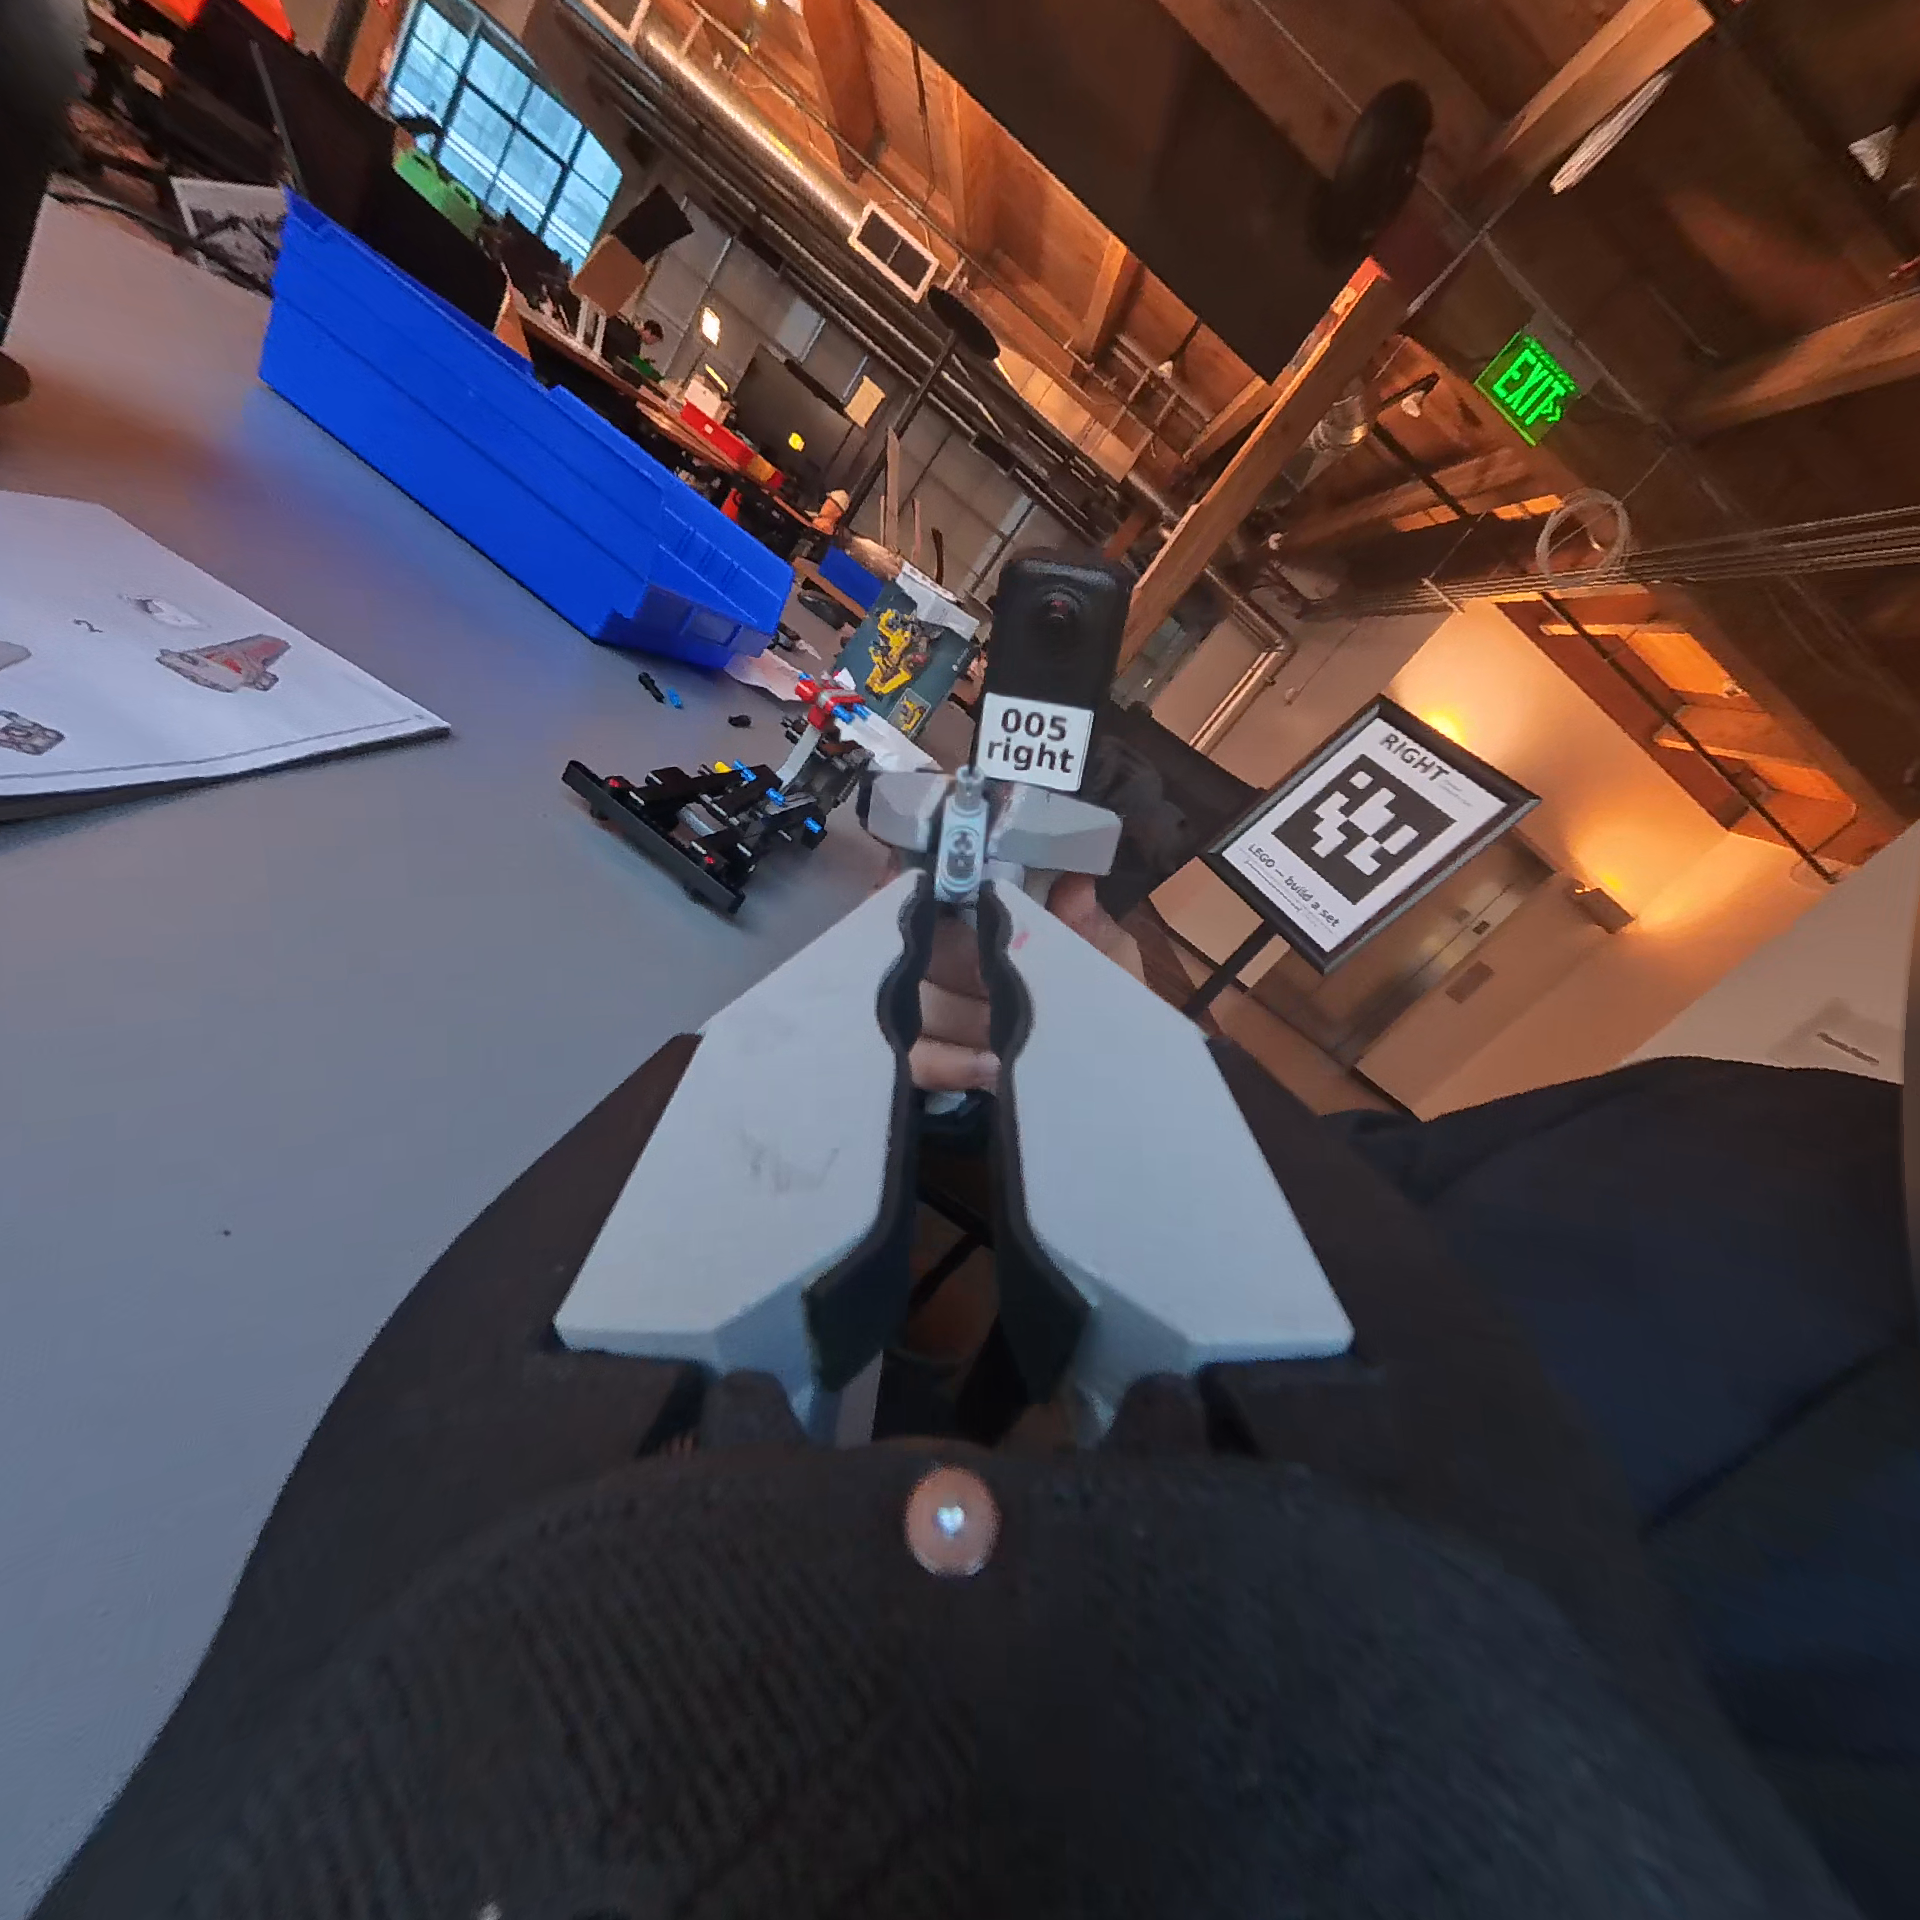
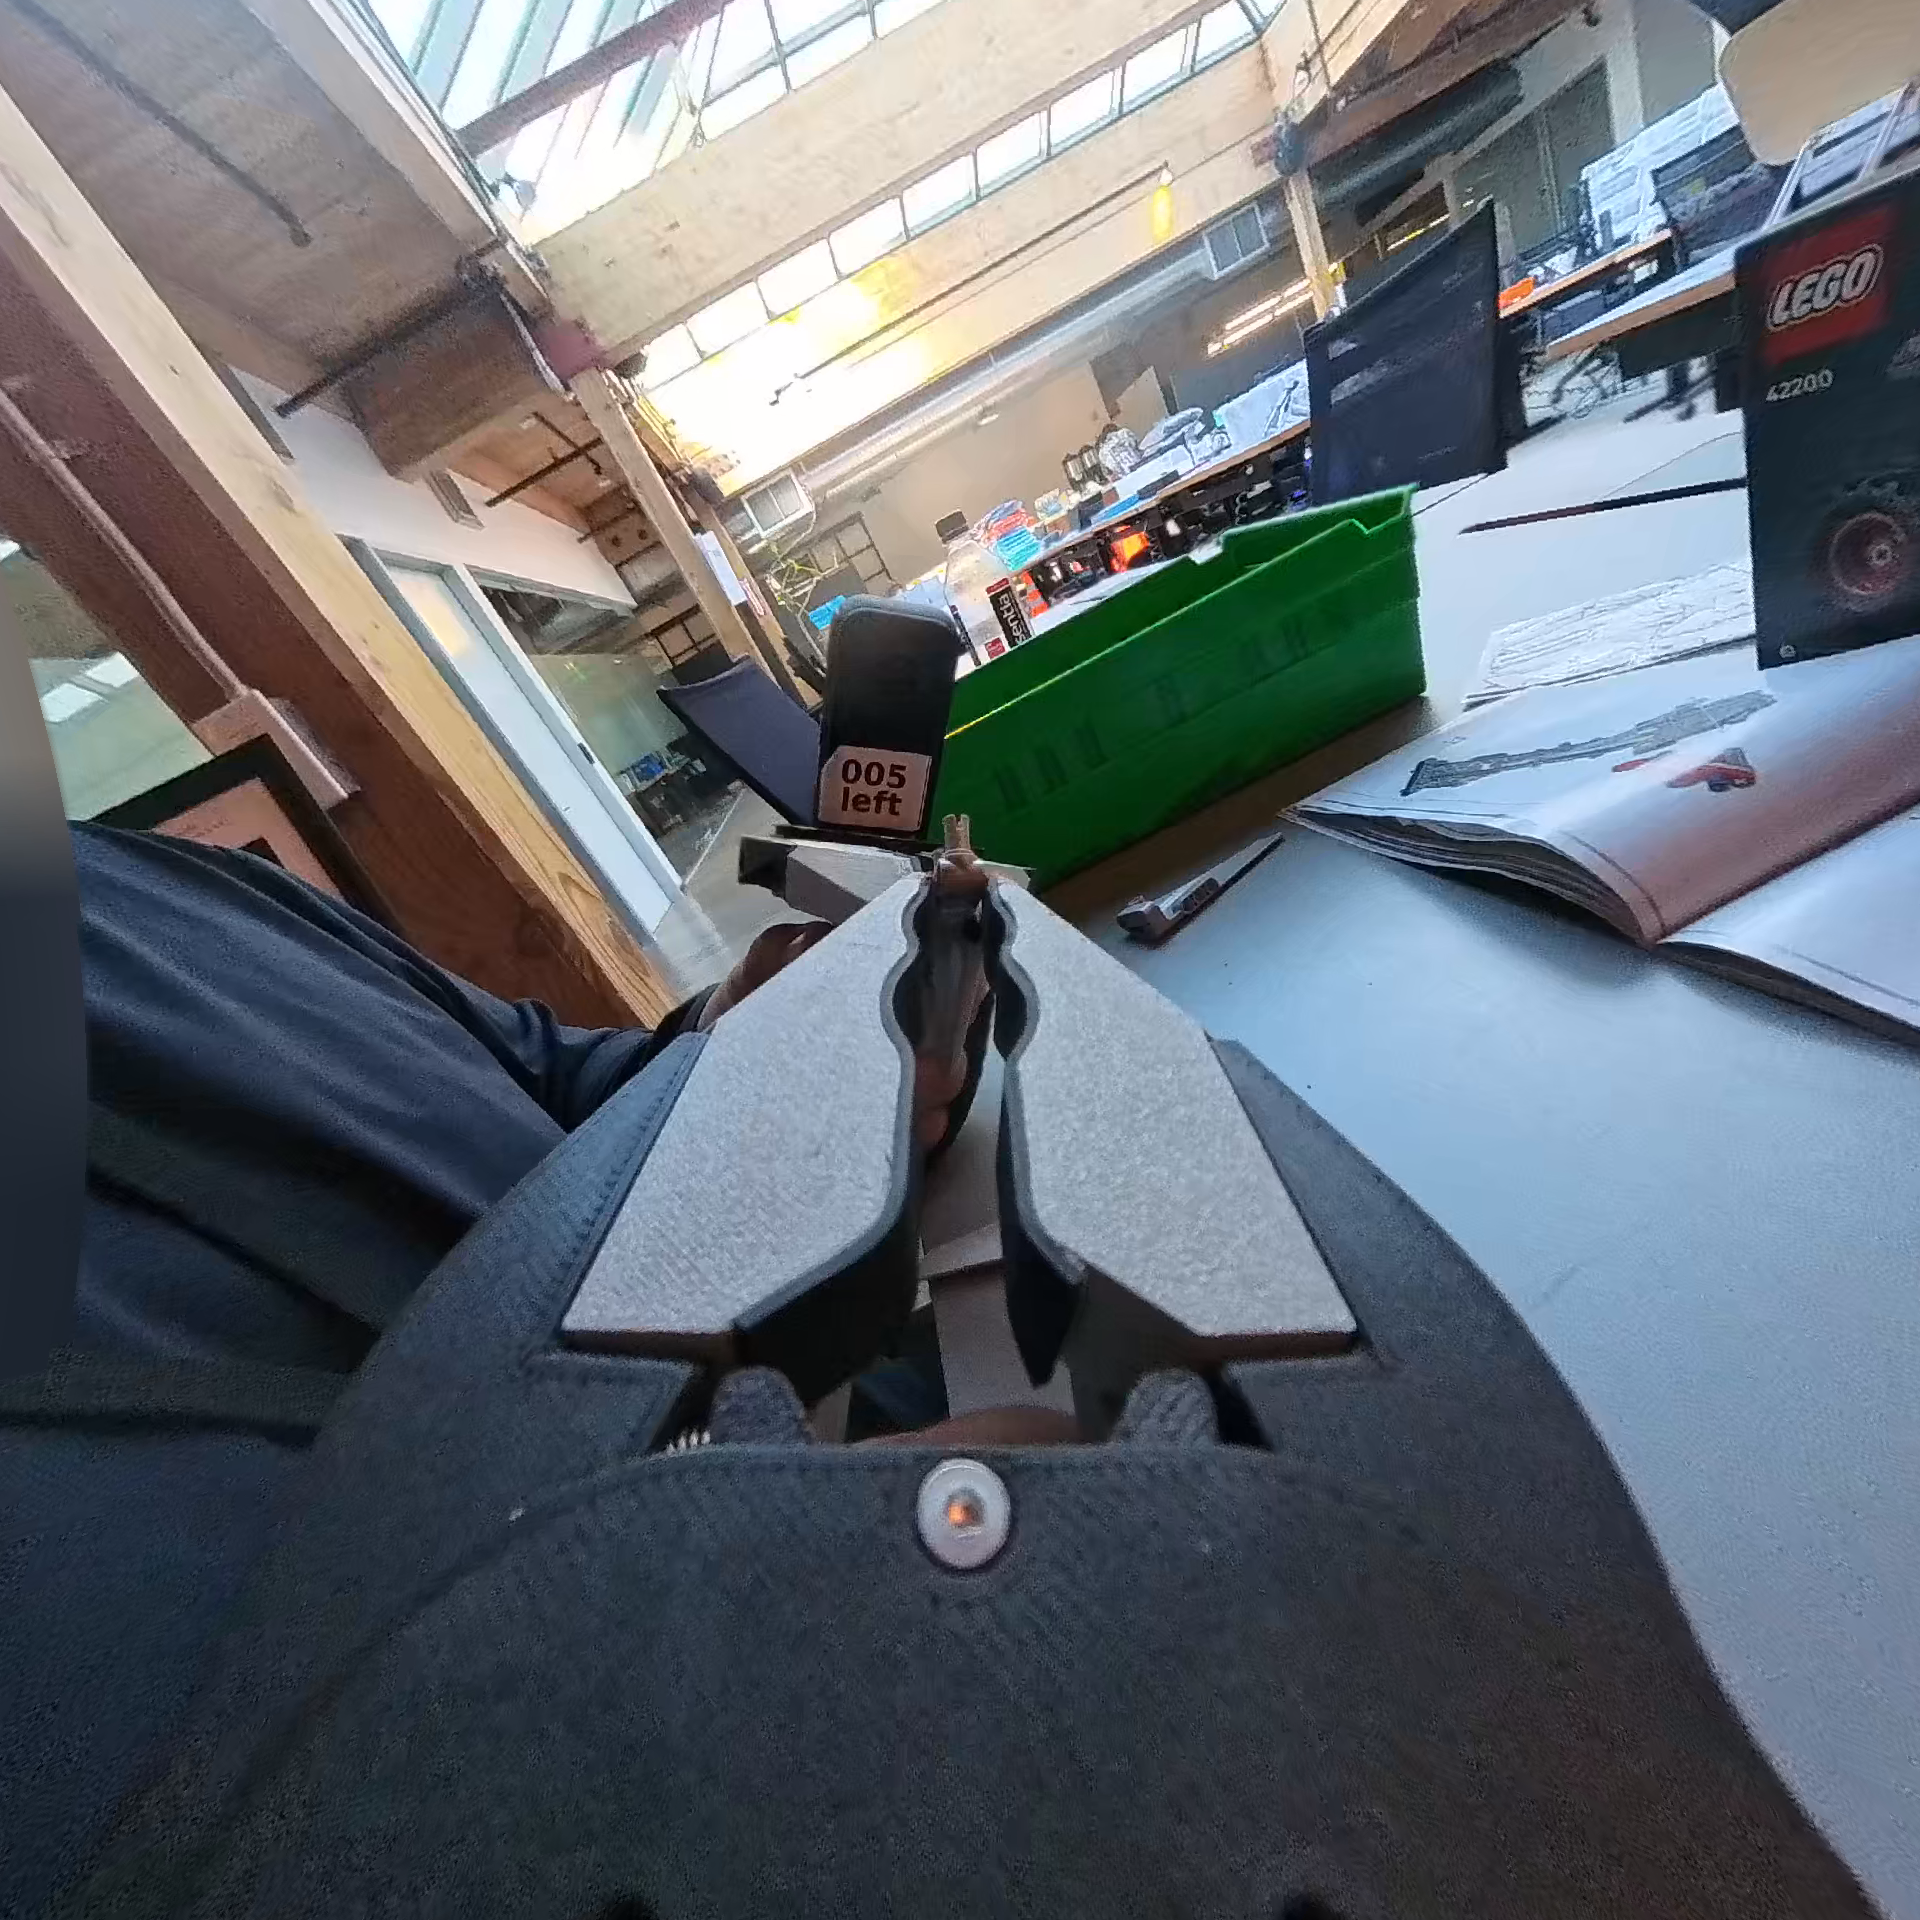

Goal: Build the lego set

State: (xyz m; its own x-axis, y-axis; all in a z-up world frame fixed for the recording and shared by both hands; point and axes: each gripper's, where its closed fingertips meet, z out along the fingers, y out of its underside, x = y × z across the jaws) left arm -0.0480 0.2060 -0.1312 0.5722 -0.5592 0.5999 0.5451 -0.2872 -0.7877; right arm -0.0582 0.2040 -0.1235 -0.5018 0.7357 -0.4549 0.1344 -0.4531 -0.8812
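Two grippers, left gripper [image 1: 958,883] and right gripper [image 2: 956,883], pinch one small grey Lego piece [image 1: 957,850]; light, rigid, slippery — hold flat sides.

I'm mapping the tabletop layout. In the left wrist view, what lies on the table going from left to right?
Open instruction booklet → blue bin → black partly built lego frame → lego box standing behind it → small grey lego piece pinched at the left gripper fingertips.

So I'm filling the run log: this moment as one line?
left gripper: shut on small grey piece | right gripper: shut on small pin | grippers tip to tip, above table
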